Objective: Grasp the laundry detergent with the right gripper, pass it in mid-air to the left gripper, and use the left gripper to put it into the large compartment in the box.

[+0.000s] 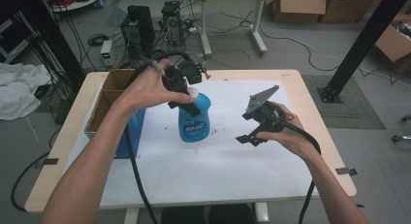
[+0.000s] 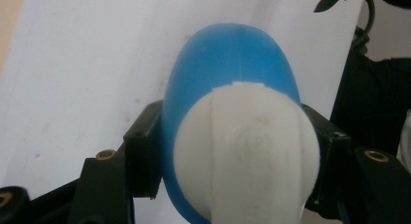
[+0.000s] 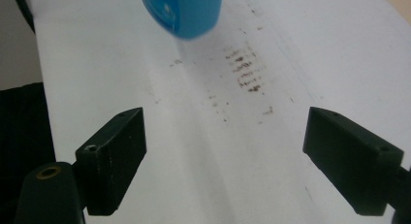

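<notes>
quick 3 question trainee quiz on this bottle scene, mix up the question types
1. True or false: the left tongs are shut on the blue plastic bottle with the white cap.
2. The right tongs are: A) open with nothing between them B) shut on the bottle C) holding a box
3. Fill in: the open cardboard box stands at the table's ____ edge in the high view.

Key: 1 true, they grip its neck just below the cap. 2 A, above the white paper sheet. 3 left.
</notes>
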The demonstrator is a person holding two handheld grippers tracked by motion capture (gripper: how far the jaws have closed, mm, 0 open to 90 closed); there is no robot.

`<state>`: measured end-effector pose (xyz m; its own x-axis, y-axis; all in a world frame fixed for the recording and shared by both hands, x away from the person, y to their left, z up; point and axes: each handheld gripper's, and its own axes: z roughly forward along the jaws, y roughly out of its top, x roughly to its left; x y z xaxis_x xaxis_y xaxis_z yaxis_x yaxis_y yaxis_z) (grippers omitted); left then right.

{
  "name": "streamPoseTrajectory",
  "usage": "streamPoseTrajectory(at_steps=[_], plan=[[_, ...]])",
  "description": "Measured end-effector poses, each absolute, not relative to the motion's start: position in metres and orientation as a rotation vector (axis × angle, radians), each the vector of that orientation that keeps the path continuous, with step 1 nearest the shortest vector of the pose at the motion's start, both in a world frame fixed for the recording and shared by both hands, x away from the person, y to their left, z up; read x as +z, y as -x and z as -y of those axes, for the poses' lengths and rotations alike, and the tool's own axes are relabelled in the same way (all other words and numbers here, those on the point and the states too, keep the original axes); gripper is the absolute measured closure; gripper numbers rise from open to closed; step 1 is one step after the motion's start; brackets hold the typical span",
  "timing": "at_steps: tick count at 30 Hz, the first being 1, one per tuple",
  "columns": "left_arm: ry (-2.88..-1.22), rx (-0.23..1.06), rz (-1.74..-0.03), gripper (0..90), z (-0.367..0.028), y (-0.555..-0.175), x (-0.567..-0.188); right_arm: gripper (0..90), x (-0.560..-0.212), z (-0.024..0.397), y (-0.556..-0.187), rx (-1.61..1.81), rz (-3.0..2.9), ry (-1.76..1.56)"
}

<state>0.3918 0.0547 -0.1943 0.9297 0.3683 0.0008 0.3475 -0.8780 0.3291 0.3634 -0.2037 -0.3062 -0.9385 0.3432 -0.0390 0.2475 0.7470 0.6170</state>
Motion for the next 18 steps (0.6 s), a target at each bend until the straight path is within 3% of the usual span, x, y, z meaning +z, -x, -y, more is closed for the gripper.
streamPoseTrajectory(at_steps=[18], plan=[[-2.601,0.151,-1.126,38.2,-0.113,-0.410,-0.145,16.9,-0.309,0.230,-0.364,0.852,-2.742,-0.591]])
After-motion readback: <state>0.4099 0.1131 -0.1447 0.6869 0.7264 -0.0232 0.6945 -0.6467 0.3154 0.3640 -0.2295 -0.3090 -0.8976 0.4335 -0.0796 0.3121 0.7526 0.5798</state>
